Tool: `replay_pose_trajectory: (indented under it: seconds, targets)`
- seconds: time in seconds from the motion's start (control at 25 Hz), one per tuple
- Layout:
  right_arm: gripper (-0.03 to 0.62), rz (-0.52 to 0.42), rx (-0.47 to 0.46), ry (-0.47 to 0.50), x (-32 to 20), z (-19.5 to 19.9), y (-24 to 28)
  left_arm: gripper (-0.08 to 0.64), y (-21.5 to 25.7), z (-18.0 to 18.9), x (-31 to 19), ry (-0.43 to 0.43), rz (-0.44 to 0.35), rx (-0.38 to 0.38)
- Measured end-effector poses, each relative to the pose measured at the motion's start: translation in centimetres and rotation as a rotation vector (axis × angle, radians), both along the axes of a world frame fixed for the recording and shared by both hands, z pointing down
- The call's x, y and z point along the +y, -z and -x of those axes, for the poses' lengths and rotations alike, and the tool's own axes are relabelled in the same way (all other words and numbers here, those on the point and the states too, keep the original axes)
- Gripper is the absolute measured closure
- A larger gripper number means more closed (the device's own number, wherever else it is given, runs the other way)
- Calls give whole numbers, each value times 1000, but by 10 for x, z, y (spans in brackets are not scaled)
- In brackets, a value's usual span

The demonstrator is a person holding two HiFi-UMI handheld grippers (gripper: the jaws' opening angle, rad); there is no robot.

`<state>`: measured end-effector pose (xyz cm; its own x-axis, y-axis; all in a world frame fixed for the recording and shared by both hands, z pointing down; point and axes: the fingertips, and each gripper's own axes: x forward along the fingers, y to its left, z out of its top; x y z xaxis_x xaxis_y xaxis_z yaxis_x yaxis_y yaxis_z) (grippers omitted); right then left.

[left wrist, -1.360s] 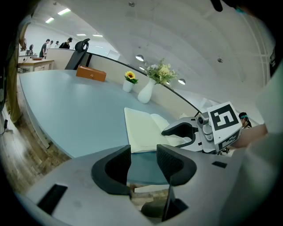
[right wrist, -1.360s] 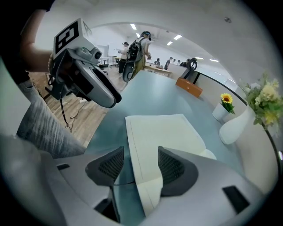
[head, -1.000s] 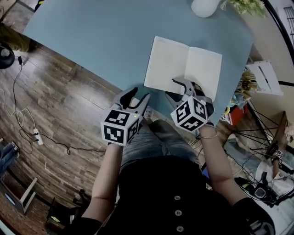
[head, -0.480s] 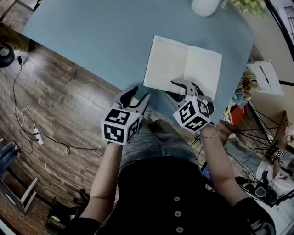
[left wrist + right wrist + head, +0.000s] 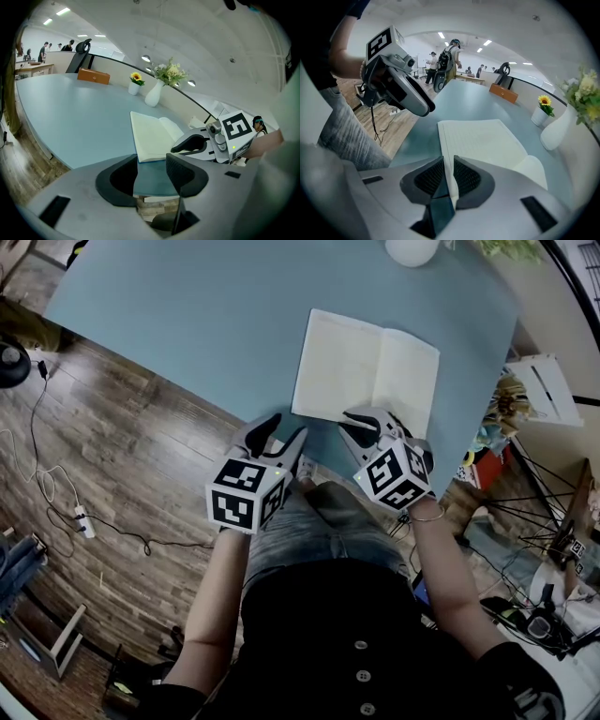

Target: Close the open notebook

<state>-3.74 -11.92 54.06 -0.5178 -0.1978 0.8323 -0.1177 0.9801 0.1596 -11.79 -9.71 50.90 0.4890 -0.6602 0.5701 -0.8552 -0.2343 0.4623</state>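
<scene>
- Notebook [image 5: 342, 362] lies open on the desk [image 5: 187, 315], just ahead of you, with its spine pointing away.
- Your right tongs [image 5: 361, 420] have slid back from over the right-hand page to its near edge. They are almost pressed together, nipping that edge.
- That page now looks narrower from above, so I'd judge it has begun to lift and the close is starting.
- Your left tongs [image 5: 286, 429] stay spread and empty, hovering at the desk's near edge, clear of the notebook.
</scene>
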Motion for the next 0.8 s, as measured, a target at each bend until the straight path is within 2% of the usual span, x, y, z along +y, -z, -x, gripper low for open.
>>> replay_pose_trajectory:
  seconds: [0.52,0.8]
  targets:
    - [561,1,-61,-58,2,0,8,380,0,-4,-11,-16,17,20]
    - [572,3,-91,-83,2,-3,11,357,-1,-8,-20,23,55,123]
